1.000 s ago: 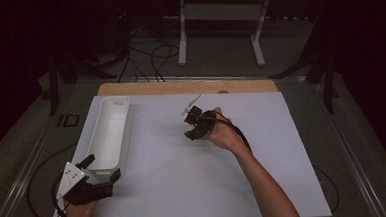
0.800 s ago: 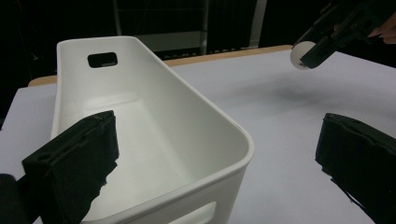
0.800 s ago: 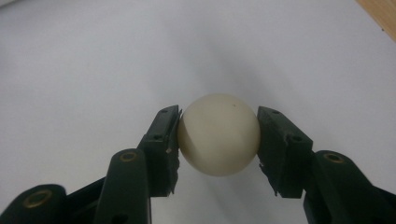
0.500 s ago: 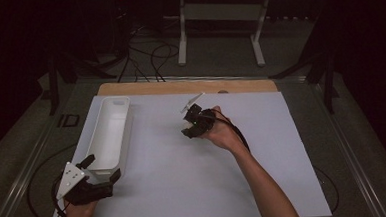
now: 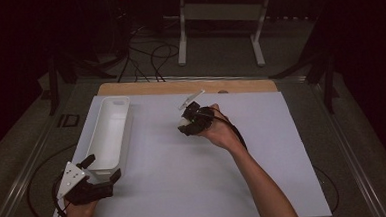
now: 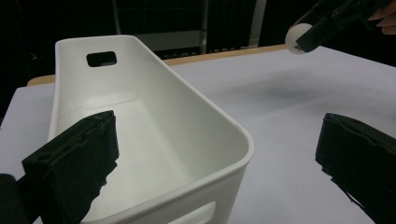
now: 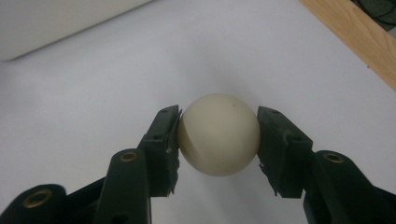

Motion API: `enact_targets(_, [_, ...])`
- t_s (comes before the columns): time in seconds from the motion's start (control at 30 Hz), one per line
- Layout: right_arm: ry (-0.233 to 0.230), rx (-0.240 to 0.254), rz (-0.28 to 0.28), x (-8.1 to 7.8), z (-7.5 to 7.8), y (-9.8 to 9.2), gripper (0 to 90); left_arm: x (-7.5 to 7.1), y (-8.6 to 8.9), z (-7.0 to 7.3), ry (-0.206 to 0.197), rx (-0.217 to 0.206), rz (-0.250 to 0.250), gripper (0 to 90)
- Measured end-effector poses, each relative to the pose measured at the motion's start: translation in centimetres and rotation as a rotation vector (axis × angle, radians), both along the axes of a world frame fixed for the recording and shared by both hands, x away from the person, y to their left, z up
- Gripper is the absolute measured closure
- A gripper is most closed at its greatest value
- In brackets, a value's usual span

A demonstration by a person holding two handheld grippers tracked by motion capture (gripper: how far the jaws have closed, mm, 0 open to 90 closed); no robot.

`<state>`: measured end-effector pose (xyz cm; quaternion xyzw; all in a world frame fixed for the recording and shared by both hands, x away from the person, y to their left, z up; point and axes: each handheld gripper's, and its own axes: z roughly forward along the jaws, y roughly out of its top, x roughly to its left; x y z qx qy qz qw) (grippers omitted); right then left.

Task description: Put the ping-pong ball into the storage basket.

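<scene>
A cream-white ball [image 7: 218,135] sits between the two black jaws of my right gripper [image 7: 218,123], which is shut on it with a pad against each side. It hangs a little above the white table sheet. In the high view the right gripper [image 5: 188,126] is over the middle of the table, toward the far side. From the left gripper view the ball [image 6: 295,38] shows far off at the top right. My left gripper [image 5: 103,167] stands open at the near end of a long white bin [image 5: 126,123]. One jaw is over the bin's inside and the other is outside its rim [image 6: 224,128].
The white sheet [image 5: 184,179] covers most of the table, with a wooden strip [image 5: 180,87] along the far edge. The bin lies lengthwise on the left and nothing shows inside it. Cables and a white stand [image 5: 219,17] are on the floor beyond the table.
The right hand has edged slightly to the left with the ball still gripped. The left hand and the bin have stayed where they were.
</scene>
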<state>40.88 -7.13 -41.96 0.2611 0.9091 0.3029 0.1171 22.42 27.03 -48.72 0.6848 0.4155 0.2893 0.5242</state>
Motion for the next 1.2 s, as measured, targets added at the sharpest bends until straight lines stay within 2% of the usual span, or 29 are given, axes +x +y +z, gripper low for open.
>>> enact_targets(0.6, [-0.019,0.051,0.015,-0.1,1.1,1.2,50.5,0.1,0.0,0.0,0.003,0.003,0.0,0.0])
enact_targets(1.2, [-0.02,0.084,0.03,0.1,1.4,2.5,50.6,0.0,0.0,0.0,-0.001,-0.001,0.001,0.0])
